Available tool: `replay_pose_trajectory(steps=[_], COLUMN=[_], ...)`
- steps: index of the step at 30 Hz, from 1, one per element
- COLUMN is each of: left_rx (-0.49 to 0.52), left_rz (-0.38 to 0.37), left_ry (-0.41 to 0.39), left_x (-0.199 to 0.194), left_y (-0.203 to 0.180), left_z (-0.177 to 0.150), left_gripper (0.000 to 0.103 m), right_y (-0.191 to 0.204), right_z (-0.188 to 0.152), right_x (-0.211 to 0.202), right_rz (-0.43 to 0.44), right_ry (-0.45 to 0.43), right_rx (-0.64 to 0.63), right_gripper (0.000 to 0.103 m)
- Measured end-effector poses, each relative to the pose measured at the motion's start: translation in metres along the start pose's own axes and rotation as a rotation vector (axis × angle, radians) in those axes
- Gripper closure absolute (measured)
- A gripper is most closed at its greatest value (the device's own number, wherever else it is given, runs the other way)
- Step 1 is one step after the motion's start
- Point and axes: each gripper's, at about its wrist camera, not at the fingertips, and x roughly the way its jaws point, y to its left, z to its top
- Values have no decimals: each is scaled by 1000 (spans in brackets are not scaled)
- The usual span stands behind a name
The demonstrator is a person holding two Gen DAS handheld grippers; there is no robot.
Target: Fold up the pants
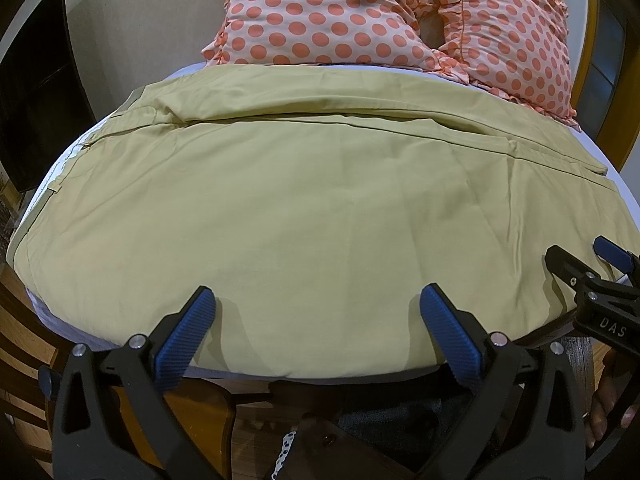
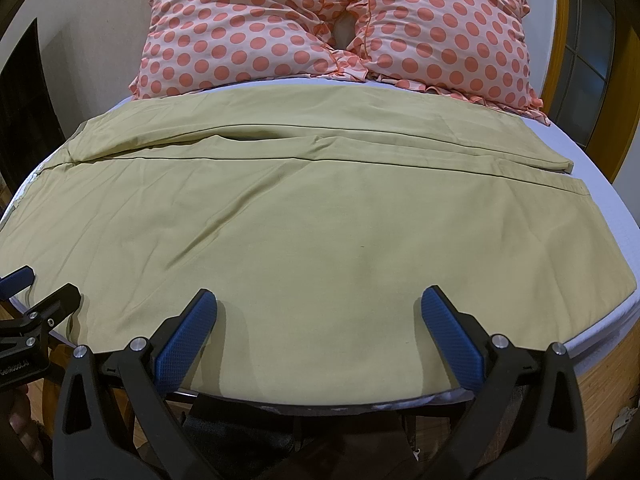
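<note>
Khaki pants (image 1: 304, 200) lay spread flat across a white-sheeted mattress (image 2: 592, 184), the two legs stretched side by side from left to right. The waistband sat at the left edge, the hems toward the right, and the nearer leg reached the mattress's front edge. Behind the pants, two pink pillows with orange polka dots (image 2: 320, 28) leaned side by side, their ruffled edges touching.

The left gripper (image 1: 316, 300) hovered at the front edge of the bed, over the near leg, its jaws spread wide with nothing between the blue pads (image 1: 188, 340). The right gripper (image 2: 318, 300) sat just beside it, farther toward the hems, jaws likewise spread and empty, blue fingertips (image 2: 448, 328) close above the fabric. Whether either touched the cloth could not be told. Each gripper showed at the edge of the other's view.
</note>
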Motion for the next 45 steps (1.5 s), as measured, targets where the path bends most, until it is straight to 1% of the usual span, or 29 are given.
replay_pose_trajectory(steps=[37, 42, 44, 45], left_rx=[0, 2, 11, 13], left_rz=[0, 0, -8, -12], left_ry=[-3, -11, -20, -15], left_x=[0, -1, 0, -3], left_y=[0, 0, 1, 0], left_z=[0, 0, 0, 2], left_gripper=[2, 2, 2, 2], right_y=[1, 1, -4, -12], right_z=[-1, -4, 5, 14], right_x=[1, 1, 4, 6], right_rz=[0, 11, 36, 20], right_ry=[0, -22, 7, 12], right_rx=[0, -11, -39, -27], right_gripper=[1, 1, 1, 1])
